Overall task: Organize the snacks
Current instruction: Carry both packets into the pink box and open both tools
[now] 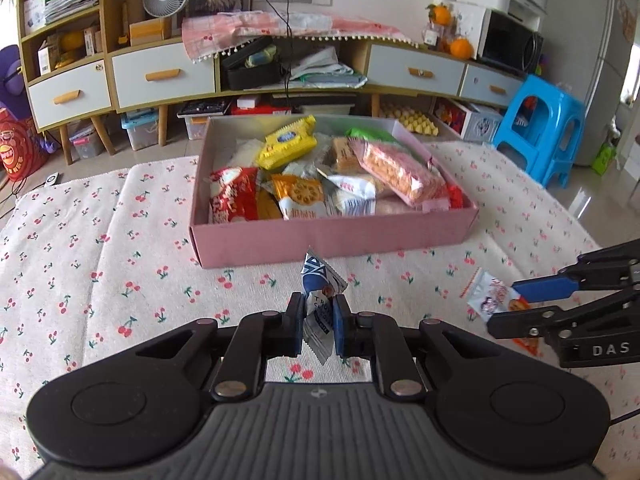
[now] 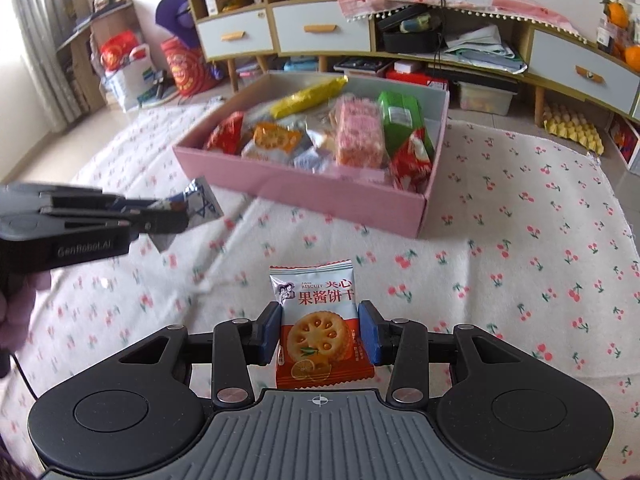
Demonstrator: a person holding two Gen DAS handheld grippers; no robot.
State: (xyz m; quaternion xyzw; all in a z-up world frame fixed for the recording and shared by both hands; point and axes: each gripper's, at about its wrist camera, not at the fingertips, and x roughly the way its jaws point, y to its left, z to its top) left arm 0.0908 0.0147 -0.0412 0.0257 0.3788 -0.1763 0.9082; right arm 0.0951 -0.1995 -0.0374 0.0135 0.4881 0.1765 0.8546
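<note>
"BISCUIT" on the biscuit packet (image 2: 320, 320); "GenRobot.AI" on the left claw (image 2: 168, 216).

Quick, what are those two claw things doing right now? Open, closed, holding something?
Left gripper: jaws closed on a blue and silver snack packet.
Right gripper: jaws around an orange jam biscuit packet; a firm grip cannot be told.

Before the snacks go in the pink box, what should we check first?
1. Left gripper holding the blue-and-white snack packet: ok, pinched between its fingers, off the cloth.
2. Right gripper holding the orange jam biscuit packet: cannot tell; the pads sit beside it, contact unclear.
3. Pink box open on top: ok, no lid.
4. Room left inside: not ok, snacks already pile up near the rim.
5. Path to the box: ok, only cherry-print cloth lies between.
</note>
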